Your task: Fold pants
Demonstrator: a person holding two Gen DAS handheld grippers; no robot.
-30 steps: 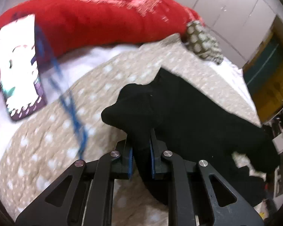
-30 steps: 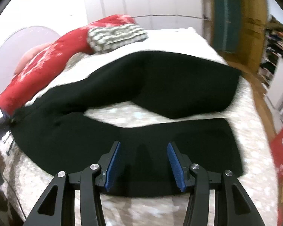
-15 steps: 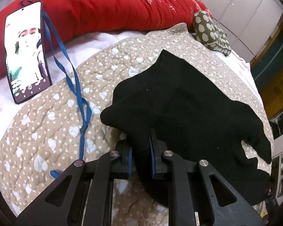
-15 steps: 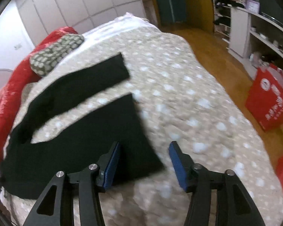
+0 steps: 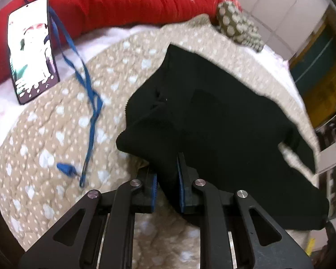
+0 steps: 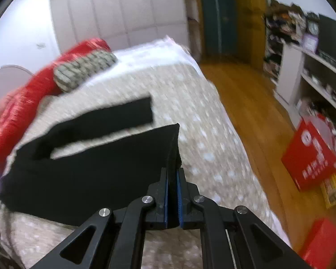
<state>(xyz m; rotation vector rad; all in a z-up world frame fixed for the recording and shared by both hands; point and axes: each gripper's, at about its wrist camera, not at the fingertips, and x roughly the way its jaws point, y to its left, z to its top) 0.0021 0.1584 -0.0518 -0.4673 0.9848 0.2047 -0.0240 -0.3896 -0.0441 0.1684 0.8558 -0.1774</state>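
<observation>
Black pants (image 5: 224,121) lie spread on a beige quilt with white spots (image 5: 56,134). My left gripper (image 5: 167,179) is shut on the bunched waist end of the pants, which rises in a fold over the jaws. In the right wrist view the pants (image 6: 89,161) stretch away to the left, with one leg (image 6: 114,116) lying farther back. My right gripper (image 6: 173,181) is shut on the hem corner of the near leg and holds it lifted off the quilt (image 6: 208,143).
A phone (image 5: 31,49) with a lit screen and a blue lanyard (image 5: 87,94) lies on the quilt at the left. A red pillow (image 5: 114,2) and a spotted grey cushion (image 5: 237,27) lie at the bed's head. The wooden floor (image 6: 253,103) and red boxes (image 6: 309,157) are to the right.
My right gripper moved to the near leg's hem and closed on it, lifting the corner. My left gripper kept its hold on the waist and shifted slightly.
</observation>
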